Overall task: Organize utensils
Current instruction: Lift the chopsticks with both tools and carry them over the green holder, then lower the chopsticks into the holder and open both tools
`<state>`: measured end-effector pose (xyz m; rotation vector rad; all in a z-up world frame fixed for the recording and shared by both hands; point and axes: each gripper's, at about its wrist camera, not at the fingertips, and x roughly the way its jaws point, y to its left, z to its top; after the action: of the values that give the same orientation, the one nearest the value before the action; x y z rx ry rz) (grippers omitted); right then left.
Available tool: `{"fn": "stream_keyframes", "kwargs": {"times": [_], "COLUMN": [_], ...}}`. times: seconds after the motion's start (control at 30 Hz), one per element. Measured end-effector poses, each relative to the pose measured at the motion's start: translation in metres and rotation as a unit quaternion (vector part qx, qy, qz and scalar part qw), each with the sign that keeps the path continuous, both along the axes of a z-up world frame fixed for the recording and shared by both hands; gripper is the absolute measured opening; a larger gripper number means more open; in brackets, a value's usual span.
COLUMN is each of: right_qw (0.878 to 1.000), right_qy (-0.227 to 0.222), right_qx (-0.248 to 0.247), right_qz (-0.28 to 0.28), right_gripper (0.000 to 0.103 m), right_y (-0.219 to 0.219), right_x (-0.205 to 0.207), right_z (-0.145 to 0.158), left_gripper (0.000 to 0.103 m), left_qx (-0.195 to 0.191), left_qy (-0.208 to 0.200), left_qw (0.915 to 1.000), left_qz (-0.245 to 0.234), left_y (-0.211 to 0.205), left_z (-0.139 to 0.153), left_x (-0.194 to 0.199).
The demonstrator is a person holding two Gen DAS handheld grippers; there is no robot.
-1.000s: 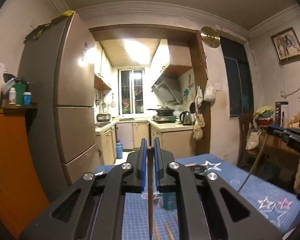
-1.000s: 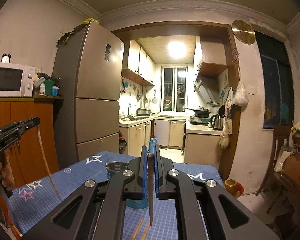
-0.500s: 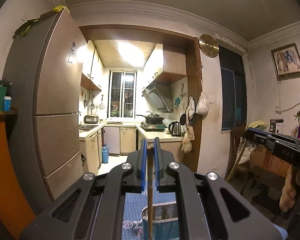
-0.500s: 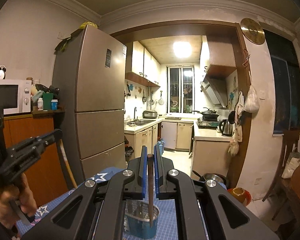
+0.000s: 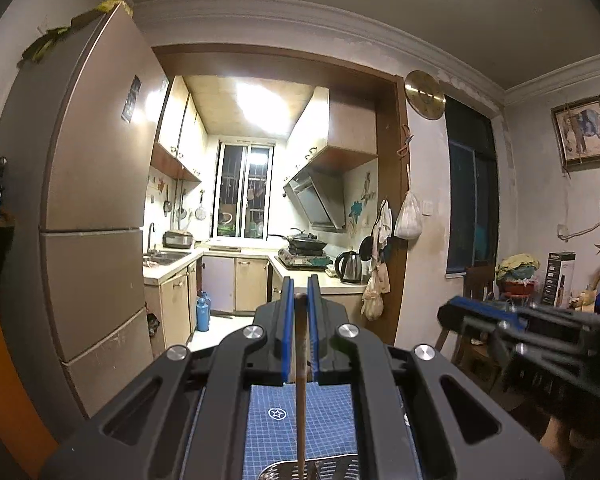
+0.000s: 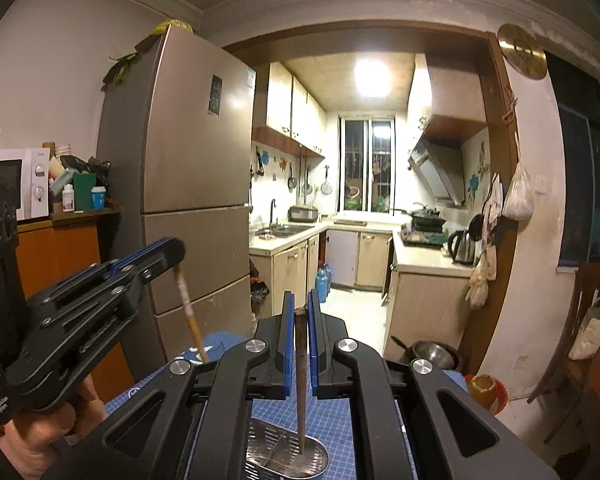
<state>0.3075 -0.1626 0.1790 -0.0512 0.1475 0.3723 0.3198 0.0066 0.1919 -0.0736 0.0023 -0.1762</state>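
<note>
Both views ride on hand-held grippers and look roughly level along their own fingers, across a blue star-patterned tablecloth (image 5: 296, 416) toward the kitchen doorway. The left wrist view sits close above the table's near part, with only a strip of cloth showing between its fingers. The right wrist view tips slightly downward, taking in more cloth and a metal utensil holder (image 6: 288, 456) beneath. Both share the refrigerator (image 5: 96, 216), the kitchen window (image 6: 366, 164), the kettle (image 5: 350, 266) and the round brass wall clock (image 6: 522, 50). Each camera also catches the other gripper at its frame edge.
</note>
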Motion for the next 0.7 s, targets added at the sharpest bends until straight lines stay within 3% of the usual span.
{"fn": "stream_keyframes", "kwargs": {"times": [0.33, 0.7], "right_qw": [0.999, 0.999], "right_qy": [0.035, 0.049], "right_qx": [-0.001, -0.004], "right_qz": [0.000, 0.001], "right_gripper": [0.007, 0.008], "right_y": [0.012, 0.016], "right_x": [0.028, 0.040], "right_z": [-0.040, -0.059], "left_gripper": [0.005, 0.006], "left_qx": [0.004, 0.002], "left_qy": [0.042, 0.059], "left_qw": [0.9991, 0.9982], "left_qz": [0.005, 0.013], "left_y": [0.000, 0.001], "left_z": [-0.039, -0.050], "left_x": [0.032, 0.043]}}
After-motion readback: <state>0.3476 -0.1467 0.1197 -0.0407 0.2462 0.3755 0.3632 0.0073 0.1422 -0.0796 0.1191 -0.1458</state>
